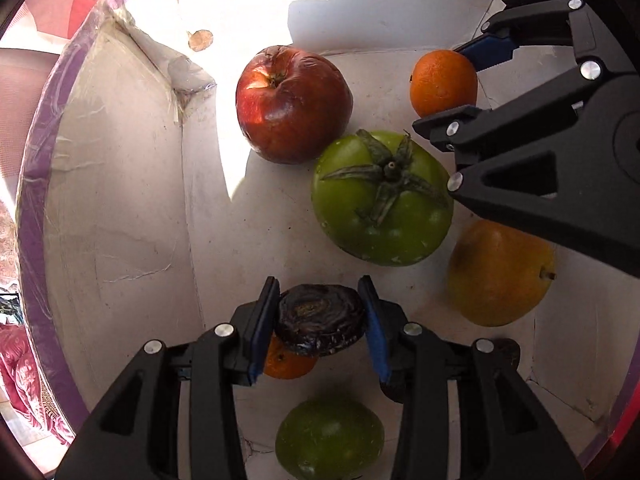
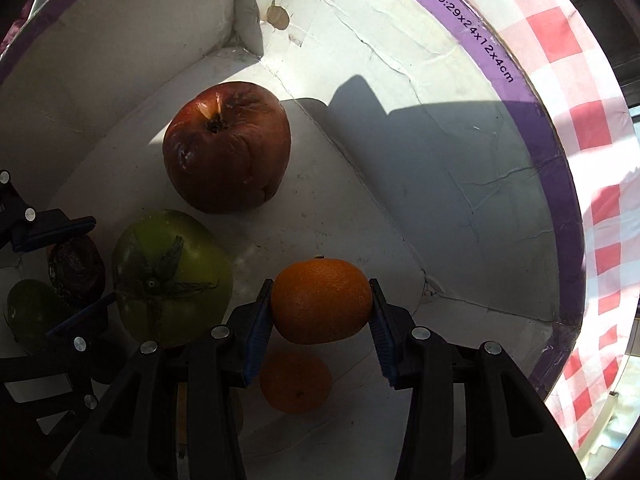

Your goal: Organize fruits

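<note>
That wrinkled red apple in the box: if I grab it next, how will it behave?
The red apple has puckered, sunken skin, so it is probably soft and may bruise or give under the pads. It is round and sits free on the box floor, so a nudge would likely roll it. The big green tomato lies close by, limiting approach.

A home – red-checked tablecloth (image 2: 560, 36) under a white cardboard box (image 2: 400, 40) of fruit
</note>
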`<state>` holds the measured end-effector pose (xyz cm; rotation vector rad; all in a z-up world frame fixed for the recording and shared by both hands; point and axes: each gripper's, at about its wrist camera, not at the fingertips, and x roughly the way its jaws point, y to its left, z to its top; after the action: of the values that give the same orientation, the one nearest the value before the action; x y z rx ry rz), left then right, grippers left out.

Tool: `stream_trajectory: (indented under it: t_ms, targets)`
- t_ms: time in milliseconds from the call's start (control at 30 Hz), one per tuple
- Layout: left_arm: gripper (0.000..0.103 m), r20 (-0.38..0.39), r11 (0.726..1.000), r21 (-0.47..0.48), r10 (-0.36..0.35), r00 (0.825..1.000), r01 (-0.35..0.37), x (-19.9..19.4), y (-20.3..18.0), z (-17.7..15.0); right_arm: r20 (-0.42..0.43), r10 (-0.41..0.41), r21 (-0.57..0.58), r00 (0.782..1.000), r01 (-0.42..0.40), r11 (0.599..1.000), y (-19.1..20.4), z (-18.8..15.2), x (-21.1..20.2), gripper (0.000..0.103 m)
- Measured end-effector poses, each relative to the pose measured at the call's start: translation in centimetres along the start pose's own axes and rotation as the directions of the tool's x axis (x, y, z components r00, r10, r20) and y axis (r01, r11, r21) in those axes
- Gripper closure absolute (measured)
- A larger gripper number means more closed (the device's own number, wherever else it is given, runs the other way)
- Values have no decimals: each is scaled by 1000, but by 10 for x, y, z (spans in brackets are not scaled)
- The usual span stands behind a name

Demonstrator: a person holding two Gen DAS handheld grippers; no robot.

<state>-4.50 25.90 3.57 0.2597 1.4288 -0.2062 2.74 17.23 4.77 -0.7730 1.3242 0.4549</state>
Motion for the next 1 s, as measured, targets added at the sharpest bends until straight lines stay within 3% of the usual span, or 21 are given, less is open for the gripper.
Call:
stream_trajectory:
  t_ms: [167,233,500,600,667,867,1000]
  targets:
    - [60,3,1000,-6,2,1000,-2,5,3,7,-47,10,-6,999,-10,1000,-4,-3,9,55]
    - [47,16,1000,-10,8,1000,-8,4,2,9,-30,-1,21,1000,1,1000,-10,-6,6,38]
    - [3,161,999,-19,-31,987,35,-27,5,5,89,25,94,996,-33,995,-26,-21,-19,27]
    - [2,167,999,-39,-19,986,25,-42,8,1,126,13,118,992,-28,993,-12,-34,-32,25]
    - [2,179,999,-48,-3,984,12,-53,9,-5,151,29,149,988,-52,987,-14,-43,-41,17]
    - [2,242,990,-139,39,969,-5,-74,13,-30,284,111,223,952,-178,958,-21,-72,-75,17]
    - [2,271,989,-151,43,962,-2,-77,17,-43,313,139,230,940,-217,949,-15,-88,-80,17]
